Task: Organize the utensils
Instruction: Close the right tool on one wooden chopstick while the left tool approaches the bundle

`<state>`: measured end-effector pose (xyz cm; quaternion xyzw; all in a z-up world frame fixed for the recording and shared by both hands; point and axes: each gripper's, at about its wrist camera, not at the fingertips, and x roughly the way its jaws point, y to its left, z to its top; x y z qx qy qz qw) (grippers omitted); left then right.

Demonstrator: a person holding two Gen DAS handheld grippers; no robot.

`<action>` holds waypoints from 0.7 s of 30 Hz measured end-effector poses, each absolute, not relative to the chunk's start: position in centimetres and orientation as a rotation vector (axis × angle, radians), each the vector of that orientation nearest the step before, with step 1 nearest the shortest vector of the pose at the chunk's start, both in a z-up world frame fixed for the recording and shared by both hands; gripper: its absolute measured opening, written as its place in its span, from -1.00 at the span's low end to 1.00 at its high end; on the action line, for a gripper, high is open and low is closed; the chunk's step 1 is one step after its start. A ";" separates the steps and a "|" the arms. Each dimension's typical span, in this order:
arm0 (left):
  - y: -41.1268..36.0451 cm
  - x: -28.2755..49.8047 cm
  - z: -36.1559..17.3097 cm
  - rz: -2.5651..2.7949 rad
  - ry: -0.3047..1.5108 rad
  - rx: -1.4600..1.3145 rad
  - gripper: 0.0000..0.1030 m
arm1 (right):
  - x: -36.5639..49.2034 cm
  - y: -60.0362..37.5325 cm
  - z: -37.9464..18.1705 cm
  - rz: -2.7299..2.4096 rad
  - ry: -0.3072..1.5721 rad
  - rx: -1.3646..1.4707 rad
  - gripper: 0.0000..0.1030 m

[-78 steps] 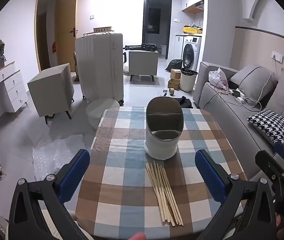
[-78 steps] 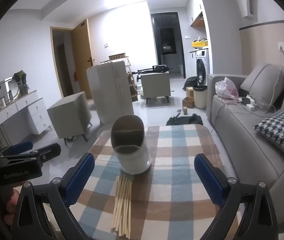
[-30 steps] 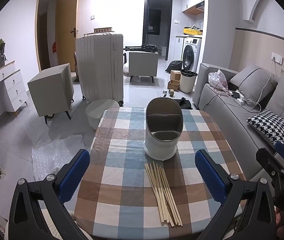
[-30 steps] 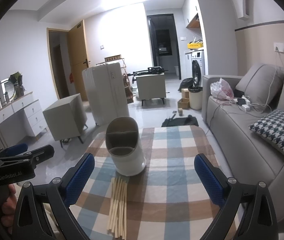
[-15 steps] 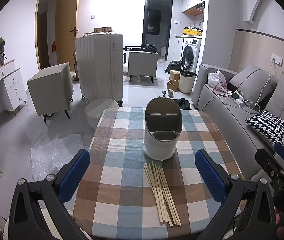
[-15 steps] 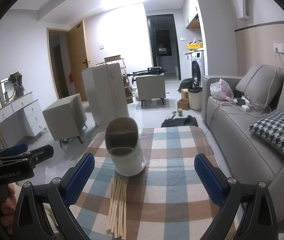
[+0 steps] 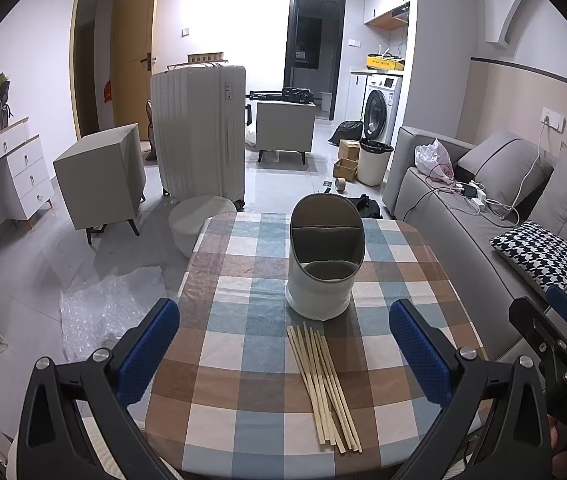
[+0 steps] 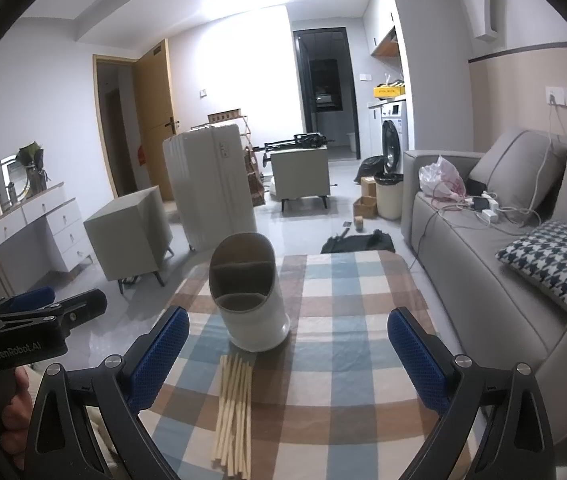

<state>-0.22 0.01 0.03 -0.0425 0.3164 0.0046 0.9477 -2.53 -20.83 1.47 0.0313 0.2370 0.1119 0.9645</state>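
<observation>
Compared with half a second ago, almost nothing is changed: the chopsticks (image 7: 323,386) and the utensil holder (image 7: 325,258) are found on the same squares of the checked tabletop (image 7: 235,344), and both tongs are kept spread wide with nothing between the pads.

Quite a bit is cut off, tbh. The near end of the chopstick bundle is barely kept inside the right wrist view, and the near edge of the tabletop is covered by the black frames of the tongs. Only the front compartment and a divider of the holder can be made out; the bottom of the back section is hidden by its own wall. The right tongs (image 7: 555,332) are clipped at the edge of the left wrist view, and the left tongs (image 8: 43,308) are seen only partly at the left of the right wrist view.

The chopsticks are laid flat on the tabletop just in front of the holder, nearly touching its base. From the left tongs (image 7: 283,344) they are seen roughly centred between the blue pads, fanning slightly rightward. From the right tongs (image 8: 287,348) they are seen left of centre, close to the left pad (image 8: 159,356), and no contact is made.
</observation>
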 end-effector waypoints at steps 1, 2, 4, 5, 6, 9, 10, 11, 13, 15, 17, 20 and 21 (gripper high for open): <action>0.0 -0.2 0.0 0.010 0.644 -0.087 0.98 | -2.5 -20.8 1.5 0.228 0.481 0.063 0.94; 0.0 -0.2 0.0 0.009 0.645 -0.088 0.98 | -2.5 -20.7 1.4 0.228 0.484 0.061 0.94; 0.0 -0.1 -0.2 0.010 0.651 -0.089 0.98 | -2.3 -20.6 1.2 0.229 0.493 0.057 0.94; 0.1 0.0 -0.4 0.008 0.654 -0.091 0.98 | -2.1 -20.5 1.0 0.230 0.498 0.058 0.94; 0.2 0.2 -0.6 0.006 0.663 -0.092 0.98 | -1.9 -20.4 0.9 0.233 0.504 0.062 0.94; 1.1 1.0 -1.3 0.000 0.696 -0.125 0.98 | -1.1 -19.8 0.3 0.231 0.540 0.056 0.84; 1.7 1.4 -1.7 0.006 0.710 -0.143 0.98 | -0.7 -19.6 -0.1 0.239 0.564 0.058 0.81; 2.1 2.0 -2.0 0.018 0.726 -0.151 0.98 | -0.3 -19.4 -0.3 0.249 0.584 0.064 0.80; 2.8 2.5 -2.5 0.025 0.744 -0.174 0.98 | 0.8 -19.0 -1.2 0.274 0.639 0.074 0.73; 3.5 3.4 -3.1 0.046 0.761 -0.184 0.98 | 1.8 -18.5 -2.1 0.291 0.684 0.070 0.71; 3.9 4.1 -3.8 0.058 0.775 -0.183 0.98 | 3.1 -17.9 -3.2 0.307 0.745 0.054 0.57; 4.9 6.1 -5.4 0.080 0.845 -0.210 0.98 | 5.2 -16.5 -5.5 0.323 0.841 0.013 0.40; 5.4 6.6 -6.0 0.077 0.865 -0.229 0.98 | 5.7 -16.2 -6.1 0.326 0.865 0.006 0.31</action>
